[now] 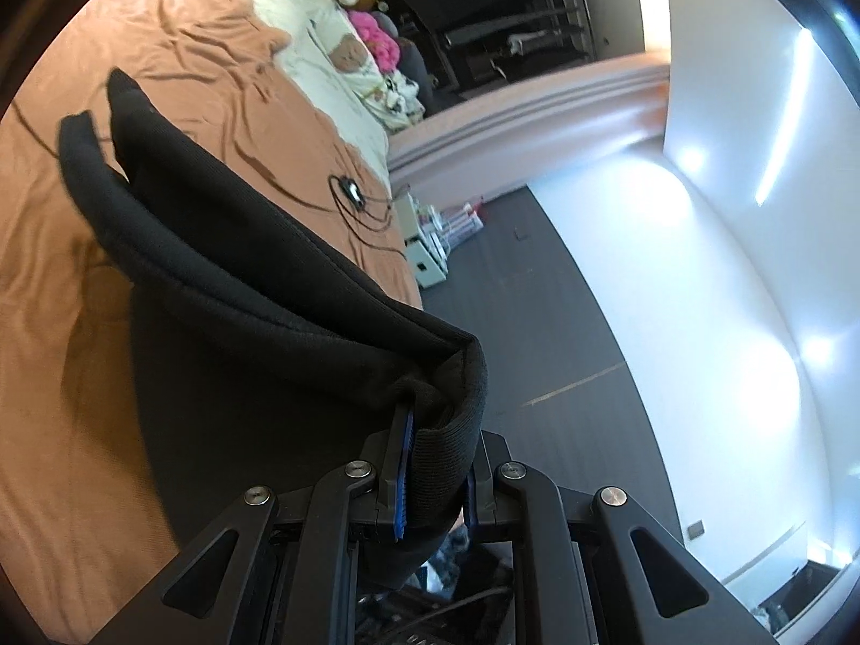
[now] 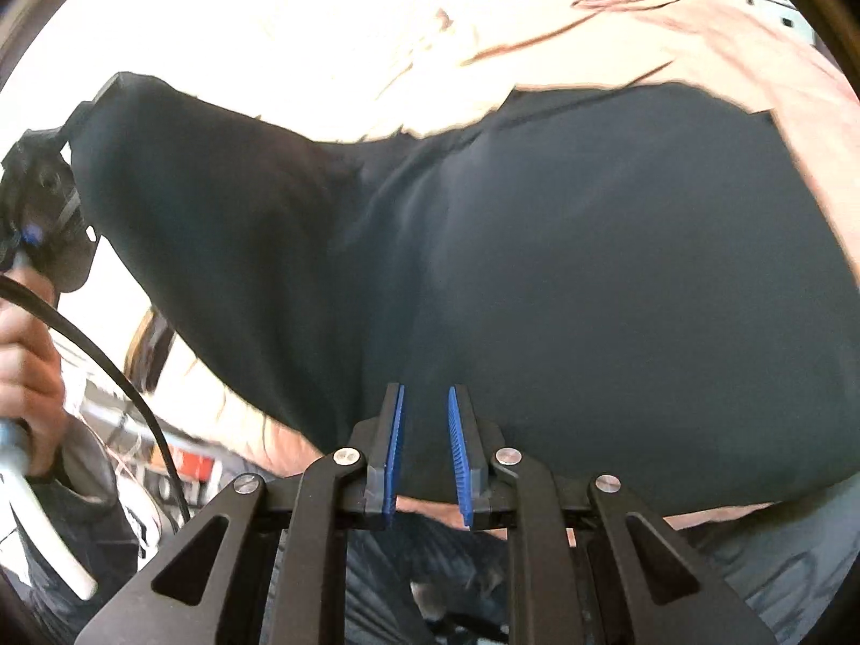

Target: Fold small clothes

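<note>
A black garment (image 1: 226, 279) hangs over the orange bed sheet (image 1: 161, 54). My left gripper (image 1: 435, 462) is shut on its thick ribbed hem, which bunches between the blue pads (image 1: 402, 484). From there the hem runs away toward the upper left. In the right wrist view the same garment (image 2: 564, 269) spreads wide across the bed sheet (image 2: 779, 54). My right gripper (image 2: 425, 430) is shut on its near edge, and creases in the cloth run toward the pads. At the far left my left gripper (image 2: 88, 102) holds a raised corner, with a person's hand (image 2: 27, 371) on its handle.
A black cable with a small device (image 1: 352, 193) lies on the bed. Cream bedding and soft toys (image 1: 349, 54) sit at the bed's far end. Beside the bed are dark floor (image 1: 537, 322), a white box (image 1: 424, 263) and dark shelving (image 1: 484, 16).
</note>
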`<control>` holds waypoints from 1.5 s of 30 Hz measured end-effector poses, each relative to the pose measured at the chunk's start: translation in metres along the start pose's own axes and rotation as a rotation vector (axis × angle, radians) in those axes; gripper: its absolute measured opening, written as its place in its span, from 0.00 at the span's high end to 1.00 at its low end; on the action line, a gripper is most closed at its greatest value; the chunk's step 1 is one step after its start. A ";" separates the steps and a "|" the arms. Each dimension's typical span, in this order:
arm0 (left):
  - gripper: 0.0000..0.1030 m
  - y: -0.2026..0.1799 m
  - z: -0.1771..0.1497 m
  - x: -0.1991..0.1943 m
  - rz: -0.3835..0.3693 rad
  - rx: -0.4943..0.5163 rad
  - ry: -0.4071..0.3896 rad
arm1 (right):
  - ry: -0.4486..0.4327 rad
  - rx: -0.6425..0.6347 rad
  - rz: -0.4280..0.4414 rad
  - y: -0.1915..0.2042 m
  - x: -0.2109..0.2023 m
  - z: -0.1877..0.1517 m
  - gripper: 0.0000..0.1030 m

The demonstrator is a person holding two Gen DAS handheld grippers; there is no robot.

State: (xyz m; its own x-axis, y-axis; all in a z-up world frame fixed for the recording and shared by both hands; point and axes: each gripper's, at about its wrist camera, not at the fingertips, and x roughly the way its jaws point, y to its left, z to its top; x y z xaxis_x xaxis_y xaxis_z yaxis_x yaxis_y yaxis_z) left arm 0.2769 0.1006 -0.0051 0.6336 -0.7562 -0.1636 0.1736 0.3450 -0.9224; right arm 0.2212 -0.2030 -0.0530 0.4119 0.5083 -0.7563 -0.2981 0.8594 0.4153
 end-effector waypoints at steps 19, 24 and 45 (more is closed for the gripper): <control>0.85 -0.033 -0.042 0.127 0.032 0.065 0.226 | -0.169 0.154 -0.053 -0.092 -0.085 -0.025 0.34; 0.85 -0.028 -0.064 0.163 0.062 0.072 0.305 | -0.172 0.186 -0.083 -0.101 -0.105 -0.037 0.34; 0.39 -0.010 -0.146 0.264 0.152 0.063 0.569 | -0.134 0.209 -0.054 -0.122 -0.130 -0.059 0.34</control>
State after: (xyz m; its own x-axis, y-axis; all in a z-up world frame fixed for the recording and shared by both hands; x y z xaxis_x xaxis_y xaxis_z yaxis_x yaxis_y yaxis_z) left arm 0.3326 -0.1838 -0.0907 0.1539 -0.8692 -0.4699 0.1679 0.4916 -0.8545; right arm 0.1533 -0.3777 -0.0352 0.5367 0.4522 -0.7123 -0.0938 0.8710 0.4823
